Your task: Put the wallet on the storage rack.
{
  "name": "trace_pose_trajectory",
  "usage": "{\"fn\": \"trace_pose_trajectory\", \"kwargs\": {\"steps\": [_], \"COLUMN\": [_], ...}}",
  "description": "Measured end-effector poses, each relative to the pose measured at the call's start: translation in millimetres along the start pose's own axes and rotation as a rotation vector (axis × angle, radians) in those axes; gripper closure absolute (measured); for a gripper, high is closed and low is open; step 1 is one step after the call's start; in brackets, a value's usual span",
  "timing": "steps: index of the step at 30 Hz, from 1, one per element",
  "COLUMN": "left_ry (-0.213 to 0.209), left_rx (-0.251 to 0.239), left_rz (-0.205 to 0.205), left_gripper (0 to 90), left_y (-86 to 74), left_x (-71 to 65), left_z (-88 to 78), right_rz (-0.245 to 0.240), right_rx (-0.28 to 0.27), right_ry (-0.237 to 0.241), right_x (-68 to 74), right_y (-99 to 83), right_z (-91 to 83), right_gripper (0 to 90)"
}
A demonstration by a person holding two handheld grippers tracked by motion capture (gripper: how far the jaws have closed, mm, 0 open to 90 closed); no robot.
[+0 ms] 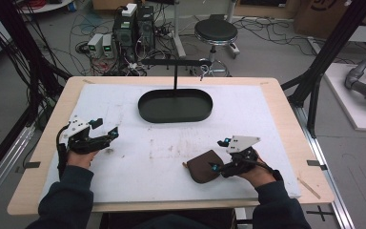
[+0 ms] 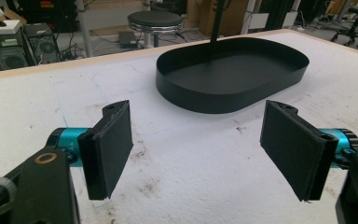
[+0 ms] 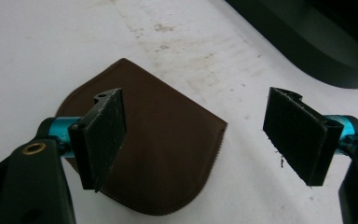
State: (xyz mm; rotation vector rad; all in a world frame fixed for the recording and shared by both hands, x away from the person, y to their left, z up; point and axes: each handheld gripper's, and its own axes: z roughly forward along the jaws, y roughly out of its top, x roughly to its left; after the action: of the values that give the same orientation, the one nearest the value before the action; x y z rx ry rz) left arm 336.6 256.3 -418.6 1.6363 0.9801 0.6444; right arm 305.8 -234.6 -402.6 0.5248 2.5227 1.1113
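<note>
From above, I stand at a wooden table (image 1: pixel 286 102) covered by a white sheet (image 1: pixel 124 167) that is stained and scuffed near the middle. Around it the grey floor carries tangled cables, two computer towers (image 1: pixel 134 26), one round black stool (image 1: pixel 215 31) and black frame posts on both sides. On the sheet I count one black oval tray (image 1: pixel 175 105) with a thin post standing in it, at the far middle, and one brown pouch (image 1: pixel 204 166) near my right. My left gripper (image 1: pixel 106 135) sits over the left part of the sheet, well apart from the pouch. My right gripper (image 1: pixel 220 154) hangs just beside the pouch, its lower tip over the pouch's right edge.

Along my left gripper (image 2: pixel 196 149), the two jaws stand wide apart with nothing between them, above bare stained sheet. The tray (image 2: pixel 223 98) lies ahead, with the stool (image 2: pixel 154 21) beyond the table edge.

Along my right gripper (image 3: pixel 196 140), the jaws are spread wide too. The pouch (image 3: pixel 168 154) lies flat under them, mostly beneath the left jaw, its rounded corner toward me; I cannot tell whether that jaw touches it. One side of the tray (image 3: pixel 317 42) crosses the upper right corner.
</note>
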Motion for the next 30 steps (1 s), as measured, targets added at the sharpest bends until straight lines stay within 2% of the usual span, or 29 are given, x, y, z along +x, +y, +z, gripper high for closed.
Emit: {"fn": "trace_pose_trajectory", "kwargs": {"steps": [2,8,9,10,11,15,16,17,19,21,23,24,26,28,30], "left_ry": [-0.002,0.004,0.002,0.002,-0.001,0.0,0.0,-0.001,0.001,0.001,0.001,0.001,0.001,0.001,0.003], "left_rx": [0.002,0.004,0.007,0.008,0.008,0.011,0.011,0.014,0.015,0.015,0.012,0.012,0.011,0.012,0.012], "left_rz": [-0.002,-0.013,-0.008,-0.008,-0.008,-0.005,-0.007,-0.005,-0.004,-0.005,-0.006,-0.006,-0.006,-0.006,-0.006], "left_gripper": [25.2,25.2,25.3,25.3,25.3,25.3,25.3,25.3,25.3,25.3,25.3,25.3,25.3,25.3,25.3], "left_y": [-0.4,-0.9,-0.8,-0.7,-0.6,-0.7,-0.8,-0.8,-0.7,-0.7,-0.7,-0.7,-0.7,-0.8,-0.8], "left_x": [1.1,2.1,1.9,1.3,0.9,0.5,0.4,0.5,0.3,0.4,0.6,0.7,0.6,0.6,0.7], "left_z": [0.7,1.1,1.0,0.9,0.9,0.2,0.2,0.2,0.1,0.0,0.0,-0.1,0.0,0.1,0.1], "right_rz": [-0.005,0.034,0.04,0.07,0.07,0.228,0.257,0.256,0.265,0.263,0.271,0.262,0.257,0.262,0.252], "right_rx": [0.0,0.045,0.088,0.093,0.093,0.092,0.099,0.093,0.093,0.094,0.094,0.089,0.093,0.097,0.106], "right_ry": [0.005,0.033,0.034,0.053,0.053,0.151,0.173,0.209,0.216,0.208,0.182,0.154,0.069,0.034,-0.002], "right_x": [-0.2,-2.3,-4.7,-7.4,-7.4,-20.6,-22.6,-24.3,-25.3,-25.4,-27.5,-29.2,-33.0,-35.5,-36.2], "right_y": [0.2,-1.3,-2.9,-5.1,-5.1,-15.4,-16.5,-17.3,-17.7,-16.9,-16.4,-16.4,-16.8,-18.3,-18.6], "right_z": [1.2,18.9,26.1,29.3,29.3,35.6,36.1,36.1,36.0,34.9,31.7,29.0,22.9,20.5,18.2], "right_gripper": [21.5,21.5,19.8,17.4,17.4,17.7,21.6,26.2,27.7,32.6,45.0,53.0,65.9,71.5,80.9]}}
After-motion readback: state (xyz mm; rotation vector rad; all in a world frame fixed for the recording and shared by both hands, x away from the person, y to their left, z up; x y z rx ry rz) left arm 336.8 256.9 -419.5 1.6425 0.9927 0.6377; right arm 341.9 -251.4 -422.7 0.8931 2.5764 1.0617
